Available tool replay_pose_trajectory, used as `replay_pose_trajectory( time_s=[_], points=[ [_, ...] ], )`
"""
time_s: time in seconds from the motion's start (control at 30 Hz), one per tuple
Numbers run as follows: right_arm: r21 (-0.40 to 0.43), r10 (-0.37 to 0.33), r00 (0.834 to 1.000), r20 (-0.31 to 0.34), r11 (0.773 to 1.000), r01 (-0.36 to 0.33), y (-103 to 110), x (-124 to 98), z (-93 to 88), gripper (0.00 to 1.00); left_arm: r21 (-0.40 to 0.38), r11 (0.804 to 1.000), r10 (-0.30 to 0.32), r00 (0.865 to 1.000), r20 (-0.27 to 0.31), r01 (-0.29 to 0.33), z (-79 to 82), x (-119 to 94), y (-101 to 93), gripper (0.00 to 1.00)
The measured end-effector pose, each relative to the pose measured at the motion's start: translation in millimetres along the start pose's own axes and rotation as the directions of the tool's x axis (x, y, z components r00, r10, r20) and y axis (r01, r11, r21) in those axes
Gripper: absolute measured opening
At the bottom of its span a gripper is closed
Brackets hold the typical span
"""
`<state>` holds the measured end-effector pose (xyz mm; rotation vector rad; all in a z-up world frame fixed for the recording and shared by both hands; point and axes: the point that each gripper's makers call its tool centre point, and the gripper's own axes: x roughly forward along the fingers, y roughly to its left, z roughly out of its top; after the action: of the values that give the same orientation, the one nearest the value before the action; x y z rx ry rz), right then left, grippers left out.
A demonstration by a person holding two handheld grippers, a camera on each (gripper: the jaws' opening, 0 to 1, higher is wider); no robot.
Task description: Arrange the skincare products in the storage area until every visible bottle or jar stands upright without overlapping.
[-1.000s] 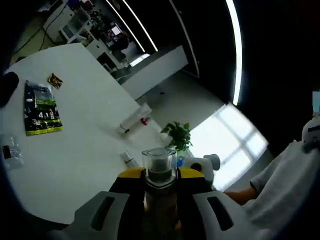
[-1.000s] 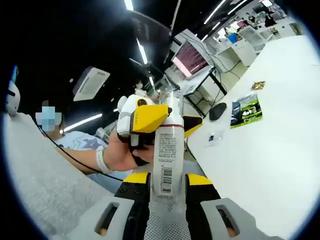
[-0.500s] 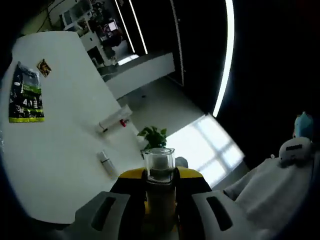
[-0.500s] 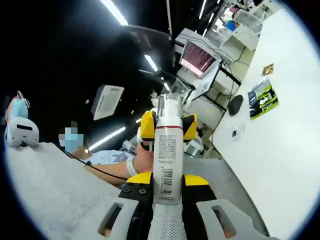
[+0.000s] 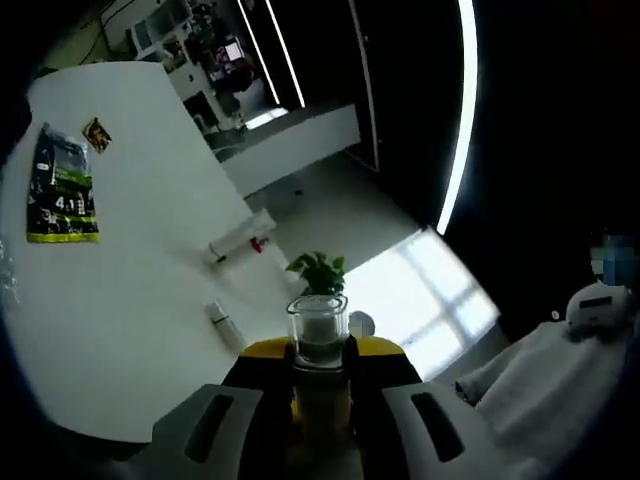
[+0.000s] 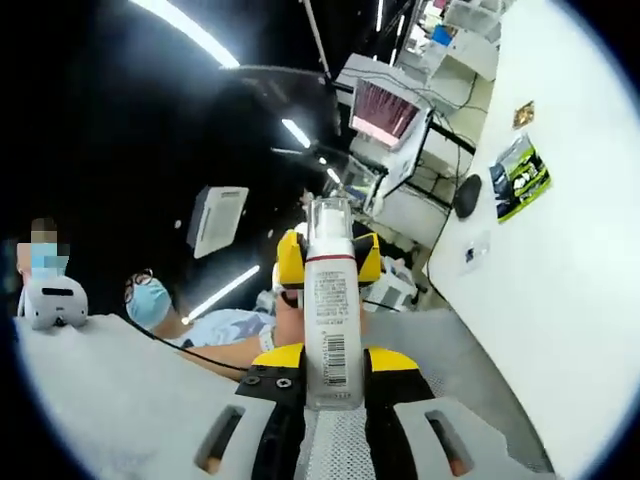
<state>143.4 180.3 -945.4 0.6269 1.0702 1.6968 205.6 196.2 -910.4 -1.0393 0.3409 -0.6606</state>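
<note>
Over the last second the left gripper (image 6: pixel 318 262), seen in the right gripper view, has gone from beside the bottle (image 6: pixel 329 310) on its left to straight behind it at the cap end. The bottle is still clamped between both grippers, off the table (image 6: pixel 560 280).

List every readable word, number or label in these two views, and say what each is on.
"4.1": on the green and black pouch lying on the white table, left gripper view.
Bottle held in the right tool: a printed label and barcode, too small to read.
Pouch in the right gripper view: print too blurred to read.
Pink monitor screen: nothing legible.
</note>
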Motion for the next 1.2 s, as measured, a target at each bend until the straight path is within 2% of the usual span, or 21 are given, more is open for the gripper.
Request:
replay_pose_trajectory(
  time_s=[0.07,0.13,0.2,0.23,0.3,0.33,0.4,0.47,0.53,0.6,0.63,0.67,0.73,0.77,0.8,0.83,0.93,1.0,1.03,1.13,1.2],
  points=[
    [-0.095,-0.07,0.998,-0.002,0.993,0.07,-8.5,-1.0,0.7,0.14,0.019,0.998,0.055,0.998,-0.008,-0.054,-1.5,0.9,9.2,0.16],
    [-0.173,-0.139,0.99,-0.02,0.976,0.134,-16.9,-1.3,-0.9,0.15,0.048,0.994,0.103,0.995,-0.021,-0.101,-4.4,2.5,16.9,0.16],
    [-0.261,-0.227,0.973,-0.032,0.942,0.211,-25.6,-1.1,-1.4,0.17,0.081,0.984,0.162,0.986,-0.039,-0.159,-8.6,3.5,26.8,0.16],
    [-0.311,-0.289,0.957,-0.018,0.911,0.27,-32.4,-1.5,1.4,0.2,0.099,0.978,0.187,0.982,-0.043,-0.182,-9.5,3.8,31.1,0.16],
    [-0.366,-0.35,0.937,-0.004,0.872,0.325,-35.6,1.1,4.4,0.28,0.121,0.965,0.24,0.969,-0.055,-0.232,-14.7,4.9,35.1,0.16],
    [-0.378,-0.367,0.93,-0.008,0.862,0.337,-35.9,2.8,4.2,0.29,0.135,0.959,0.257,0.965,-0.054,-0.248,-15.2,5.1,37.6,0.16],
    [-0.417,-0.417,0.909,-0.017,0.829,0.372,-39.3,7.1,4.1,0.25,0.175,0.938,0.312,0.949,-0.045,-0.3,-15.4,3.9,45.3,0.16],
    [-0.464,-0.482,0.875,-0.033,0.783,0.414,-45.9,8.3,3.2,0.24,0.183,0.925,0.345,0.938,-0.035,-0.333,-14.9,3.0,49.4,0.16],
    [-0.51,-0.524,0.851,-0.015,0.736,0.445,-48.3,11.8,7.1,0.24,0.221,0.896,0.395,0.919,-0.008,-0.384,-11.3,0.2,56.5,0.16],
    [-0.525,-0.56,0.828,-0.007,0.707,0.474,-52.8,17.6,10.2,0.23,0.236,0.88,0.425,0.905,-0.001,-0.413,-11.5,-0.7,60.1,0.16],
    [-0.532,-0.567,0.823,-0.006,0.699,0.478,-54.5,19.3,11.7,0.23,0.256,0.861,0.452,0.892,0.01,-0.439,-10.7,-1.8,63.6,0.16],
    [-0.542,-0.584,0.812,-0.011,0.686,0.486,-59.4,20.8,13.4,0.21,0.259,0.859,0.456,0.89,0.007,-0.442,-12.0,-1.2,64.2,0.16],
    [-0.542,-0.588,0.809,-0.021,0.686,0.485,-67.1,24.5,16.2,0.19,0.268,0.848,0.472,0.881,0.006,-0.457,-13.0,-1.4,66.6,0.16],
    [-0.529,-0.589,0.808,-0.03,0.695,0.487,-68.9,25.1,17.2,0.16,0.268,0.848,0.474,0.881,0.007,-0.458,-12.8,-1.6,67.2,0.16],
    [-0.515,-0.591,0.806,-0.039,0.703,0.491,-70.0,25.8,17.3,0.16,0.277,0.834,0.493,0.87,0.019,-0.478,-10.5,-4.4,70.1,0.17],
    [-0.511,-0.587,0.809,-0.035,0.707,0.49,-70.9,28.4,19.6,0.16,0.275,0.829,0.498,0.866,0.033,-0.487,-7.5,-5.7,71.0,0.17],
    [-0.516,-0.6,0.799,-0.046,0.699,0.495,-74.0,32.5,20.5,0.15,0.264,0.818,0.517,0.854,0.052,-0.511,-3.5,-9.0,74.7,0.17],
    [-0.523,-0.604,0.795,-0.051,0.694,0.494,-73.7,34.4,20.9,0.16,0.25,0.822,0.515,0.855,0.06,-0.512,-1.7,-9.7,74.6,0.17],
    [-0.527,-0.608,0.793,-0.045,0.689,0.498,-74.1,35.6,22.7,0.16,0.243,0.828,0.506,0.86,0.065,-0.505,-0.3,-9.4,72.7,0.17],
    [-0.526,-0.612,0.789,-0.051,0.688,0.5,-74.7,34.8,22.9,0.15,0.238,0.831,0.502,0.862,0.07,-0.503,1.2,-10.7,73.3,0.17],
    [-0.558,-0.606,0.794,-0.042,0.674,0.485,-73.8,32.6,25.4,0.14,0.243,0.836,0.491,0.868,0.068,-0.492,1.3,-10.0,70.9,0.17]
  ],
)
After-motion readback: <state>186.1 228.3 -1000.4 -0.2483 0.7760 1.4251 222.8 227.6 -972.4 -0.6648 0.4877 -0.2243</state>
